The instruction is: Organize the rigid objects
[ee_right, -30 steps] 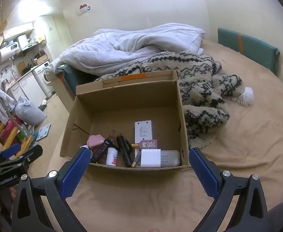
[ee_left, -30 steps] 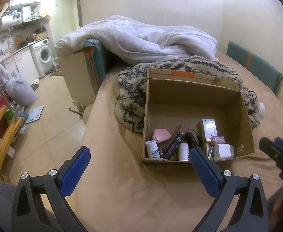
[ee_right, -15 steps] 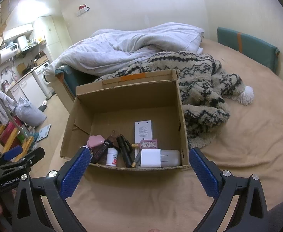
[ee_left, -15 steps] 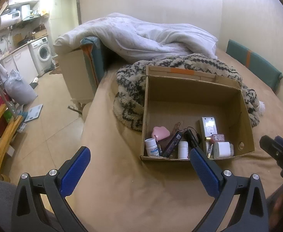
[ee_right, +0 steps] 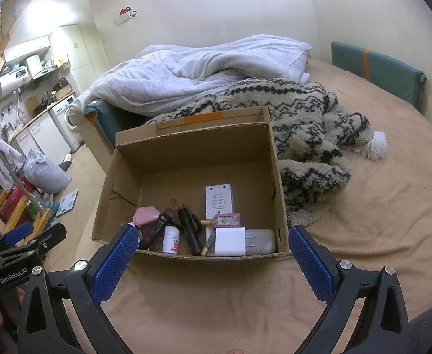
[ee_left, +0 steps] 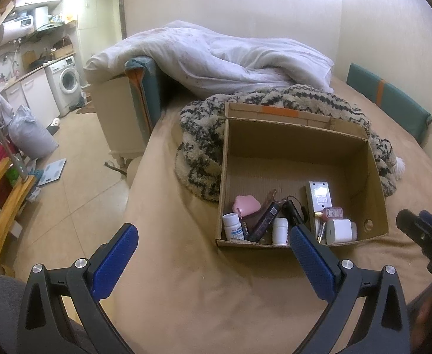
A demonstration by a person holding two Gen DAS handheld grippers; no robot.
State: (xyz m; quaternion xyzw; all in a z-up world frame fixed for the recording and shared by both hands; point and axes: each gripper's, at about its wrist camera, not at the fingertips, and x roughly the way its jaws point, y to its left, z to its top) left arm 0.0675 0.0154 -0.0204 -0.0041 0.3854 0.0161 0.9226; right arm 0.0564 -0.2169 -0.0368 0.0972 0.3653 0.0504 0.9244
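Observation:
An open cardboard box (ee_right: pixel 186 153) (ee_left: pixel 292 138) rests on the tan bed cover. Along its near wall lie small items: a pink shell-shaped case (ee_right: pixel 146 215) (ee_left: pixel 247 205), a white pill bottle (ee_right: pixel 171 239) (ee_left: pixel 279 230), a second white bottle with blue print (ee_left: pixel 233 226), a black tube (ee_right: pixel 189 227), a flat white device (ee_right: pixel 219 200) (ee_left: pixel 319 194), a pink perfume bottle (ee_right: pixel 226 219) and a white charger (ee_right: pixel 230 241) (ee_left: pixel 338 230). My left gripper (ee_left: pixel 213 250) and right gripper (ee_right: pixel 213 253) both hang open and empty in front of the box.
A patterned fleece blanket (ee_right: pixel 304 124) and a white duvet (ee_right: pixel 204 67) lie behind the box. A teal cushion (ee_right: pixel 375 67) leans on the right wall. The bed edge drops to a tiled floor (ee_left: pixel 68 177) on the left, with a washing machine (ee_left: pixel 65 79) and wooden rack (ee_left: pixel 3 194).
The left wrist view has drifted slightly, so the box sits a little lower and nearer. Both grippers stay open and nothing in the box has moved.

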